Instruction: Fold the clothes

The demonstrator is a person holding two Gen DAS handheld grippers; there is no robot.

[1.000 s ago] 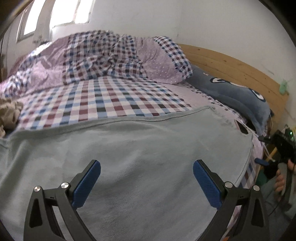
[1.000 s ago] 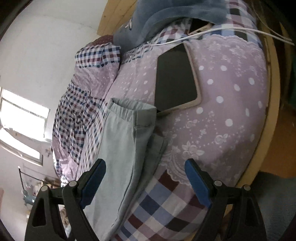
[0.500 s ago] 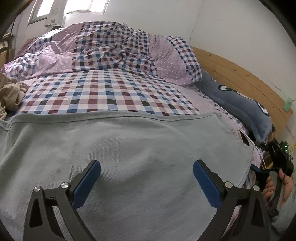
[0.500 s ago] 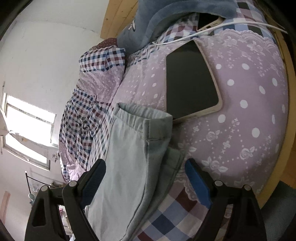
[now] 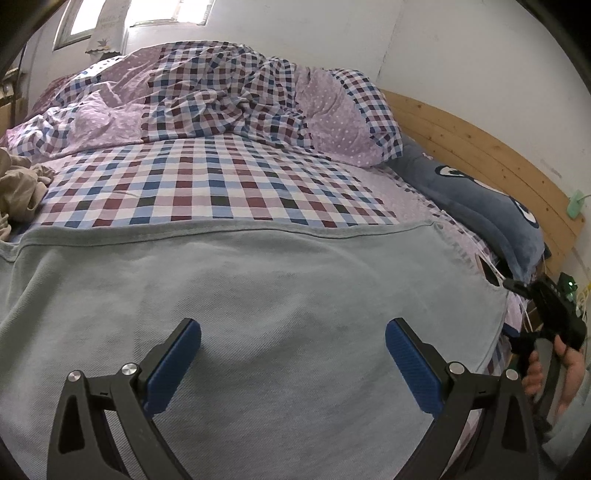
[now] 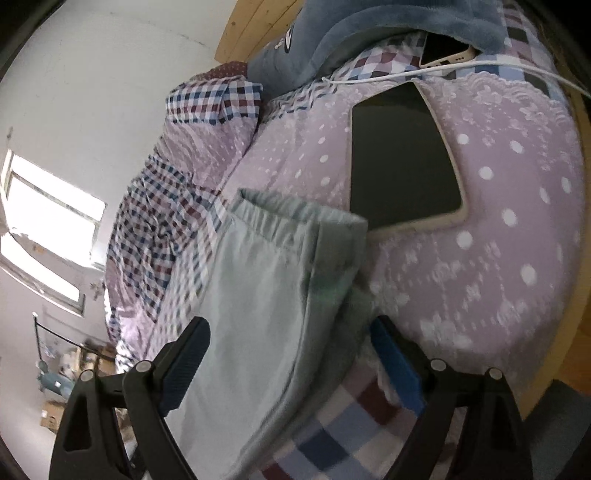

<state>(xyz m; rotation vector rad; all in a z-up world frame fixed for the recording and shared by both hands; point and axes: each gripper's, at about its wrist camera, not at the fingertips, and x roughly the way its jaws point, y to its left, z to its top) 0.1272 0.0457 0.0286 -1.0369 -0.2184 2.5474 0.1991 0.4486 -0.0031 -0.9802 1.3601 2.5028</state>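
Grey tablet [image 6: 402,158] lies touching the pale-green trousers' [image 6: 258,295] waistband.

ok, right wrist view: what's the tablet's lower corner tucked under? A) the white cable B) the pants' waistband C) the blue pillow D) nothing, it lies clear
B: the tablet lies dark-screen-up on the dotted sheet, and its lower corner disappears under the gathered waistband end of the pants; the cable and pillow sit past its far end.
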